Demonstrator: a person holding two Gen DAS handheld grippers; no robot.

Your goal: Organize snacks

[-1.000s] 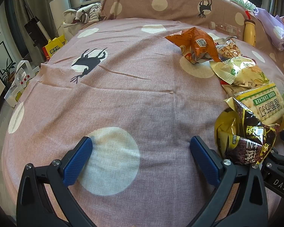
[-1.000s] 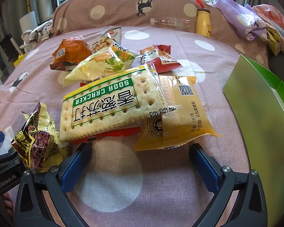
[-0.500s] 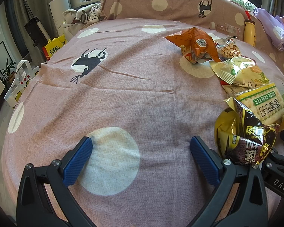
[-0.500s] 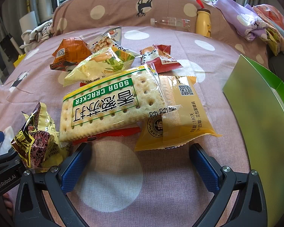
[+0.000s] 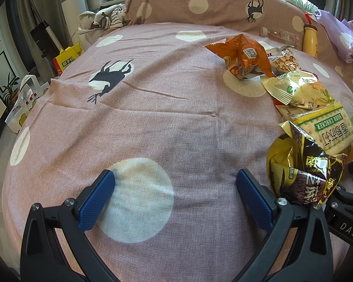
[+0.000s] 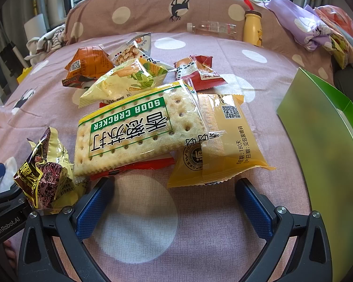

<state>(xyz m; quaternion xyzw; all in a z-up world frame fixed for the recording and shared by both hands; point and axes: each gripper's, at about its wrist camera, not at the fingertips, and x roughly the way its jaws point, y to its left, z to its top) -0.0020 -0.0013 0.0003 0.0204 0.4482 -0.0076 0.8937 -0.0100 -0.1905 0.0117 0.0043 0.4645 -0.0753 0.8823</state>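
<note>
A pink spotted bedsheet (image 5: 153,117) fills both views. At the right edge of the right wrist view stands a green box (image 6: 322,141). The snacks lie in a heap at that view's centre: a soda cracker pack (image 6: 138,129) overlaps a yellow packet (image 6: 226,141), and a crumpled brown-and-gold packet (image 6: 47,174) sits at lower left. The left gripper (image 5: 175,193) and the right gripper (image 6: 174,199) both gape wide over bare sheet, holding nothing.
</note>
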